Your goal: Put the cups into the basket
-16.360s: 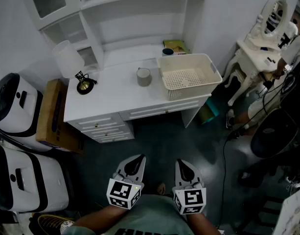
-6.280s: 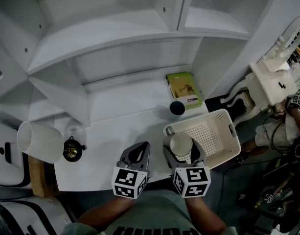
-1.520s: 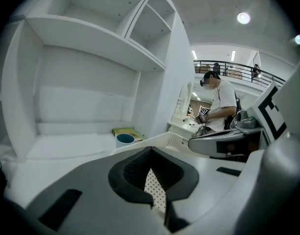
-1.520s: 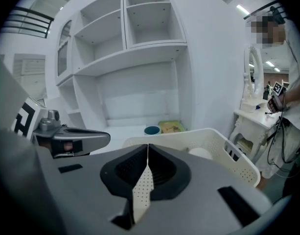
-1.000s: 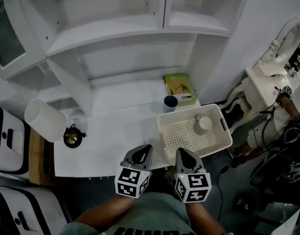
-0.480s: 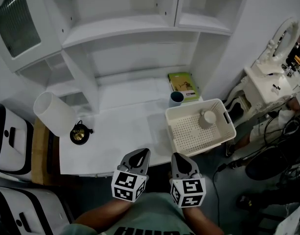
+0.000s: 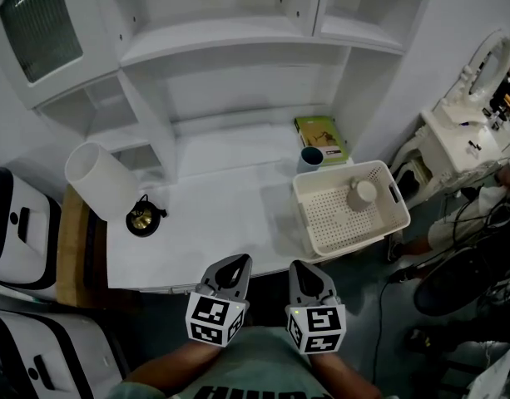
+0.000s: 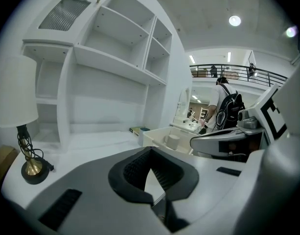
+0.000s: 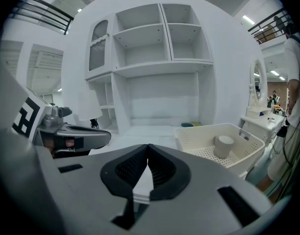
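A cream perforated basket [image 7: 321, 223] stands at the right end of the white desk [image 7: 213, 214]. One grey cup [image 7: 361, 194] sits inside it near the far right corner. A dark blue cup [image 7: 311, 157] stands on the desk just behind the basket. My left gripper [image 7: 237, 261] and right gripper [image 7: 298, 266] hover side by side in front of the desk's near edge, both shut and empty. The right gripper view shows the basket [image 9: 247, 153] with the grey cup [image 9: 223, 146] and the blue cup [image 9: 187, 125] beyond. In the left gripper view, the basket [image 8: 154, 137] and grey cup [image 8: 173, 141] lie ahead.
A green book [image 7: 321, 130] lies beside the blue cup. A lamp with a white shade [image 7: 96, 181] and brass base [image 7: 141, 220] stands at the desk's left end. White shelves rise behind. A vanity table [image 7: 467, 110] stands at right, white machines [image 7: 17, 214] at left.
Both grippers have drawn back from the desk toward the person, still shut. The head view has pulled back, so the basket and desk sit farther from the grippers.
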Available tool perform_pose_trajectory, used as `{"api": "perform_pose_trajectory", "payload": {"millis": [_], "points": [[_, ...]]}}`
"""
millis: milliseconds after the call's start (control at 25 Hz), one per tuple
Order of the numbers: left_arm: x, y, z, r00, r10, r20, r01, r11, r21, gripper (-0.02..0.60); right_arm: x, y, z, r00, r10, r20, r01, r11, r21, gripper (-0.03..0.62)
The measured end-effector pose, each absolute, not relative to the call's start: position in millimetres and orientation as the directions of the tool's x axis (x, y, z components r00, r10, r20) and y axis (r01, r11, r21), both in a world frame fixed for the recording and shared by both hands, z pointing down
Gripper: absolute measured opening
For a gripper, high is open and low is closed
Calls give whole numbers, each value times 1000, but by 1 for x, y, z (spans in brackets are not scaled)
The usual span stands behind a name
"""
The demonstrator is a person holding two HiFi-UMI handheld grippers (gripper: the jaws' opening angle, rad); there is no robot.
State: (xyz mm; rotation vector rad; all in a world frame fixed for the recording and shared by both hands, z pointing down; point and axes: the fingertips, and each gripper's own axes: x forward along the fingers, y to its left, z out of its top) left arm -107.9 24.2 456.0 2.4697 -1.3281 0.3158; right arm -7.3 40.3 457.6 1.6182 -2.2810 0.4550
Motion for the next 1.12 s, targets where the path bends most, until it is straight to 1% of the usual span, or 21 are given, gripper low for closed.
{"api": "perform_pose_trajectory", "payload": {"millis": [280,1120], "points": [[-112,30,459,550,-765,336,-834,-522,179,6,-15,46,467,-321,-839,440,-943,325,-67,18],[-117,24,461,552,-763,337,-833,-524,179,6,-25,40,466,-332,-835,438,-939,338,-67,18]]}}
